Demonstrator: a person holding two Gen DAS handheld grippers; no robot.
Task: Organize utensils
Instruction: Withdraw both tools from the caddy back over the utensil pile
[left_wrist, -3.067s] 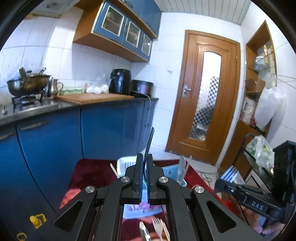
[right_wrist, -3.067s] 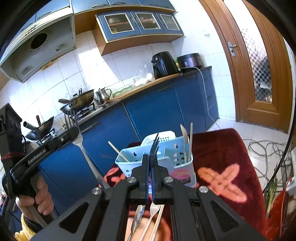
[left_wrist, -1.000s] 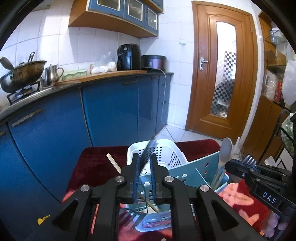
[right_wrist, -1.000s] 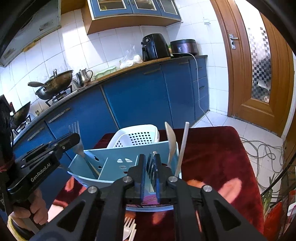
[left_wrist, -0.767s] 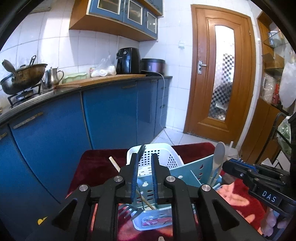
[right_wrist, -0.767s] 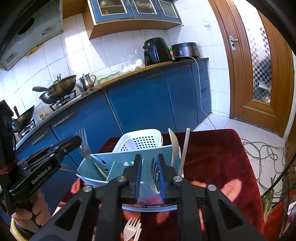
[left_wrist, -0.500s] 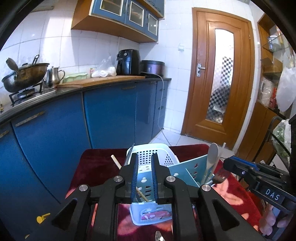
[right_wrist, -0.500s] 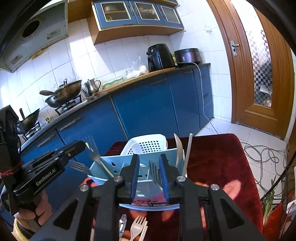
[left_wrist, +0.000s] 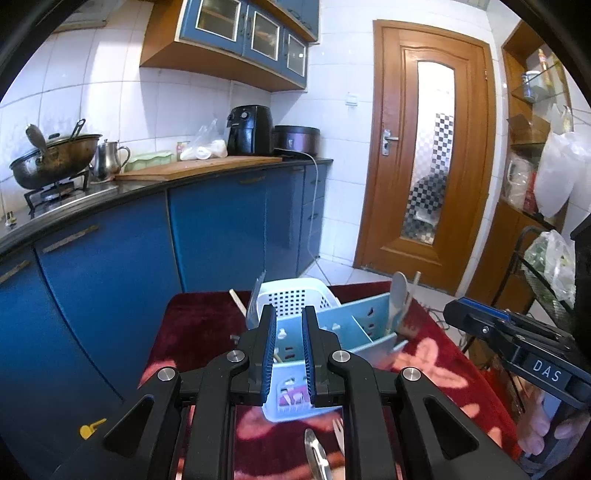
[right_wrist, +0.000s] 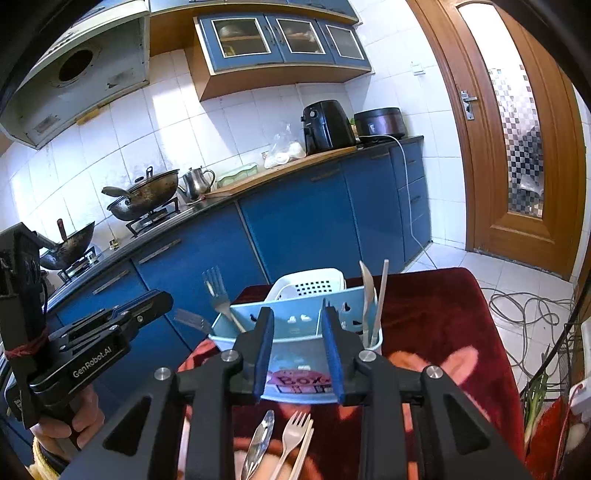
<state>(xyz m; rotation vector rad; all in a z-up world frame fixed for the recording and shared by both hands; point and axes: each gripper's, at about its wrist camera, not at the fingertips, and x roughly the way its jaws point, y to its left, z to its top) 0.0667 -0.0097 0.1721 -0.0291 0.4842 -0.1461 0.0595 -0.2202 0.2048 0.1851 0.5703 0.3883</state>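
Blue utensil caddy sits mid-table on red cloth, bare cloth right; loose cutlery near; left gripper and right gripper both parted, empty, the right's jaws just widening.

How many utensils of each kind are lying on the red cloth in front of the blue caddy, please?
Metal spoon: 1
White fork: 1
Chopstick: 1
Total: 3

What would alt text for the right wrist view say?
The right hand-held gripper, jaws apart and empty, faces a light blue utensil caddy holding forks and a spoon on a red cloth. A fork and spoon lie below.
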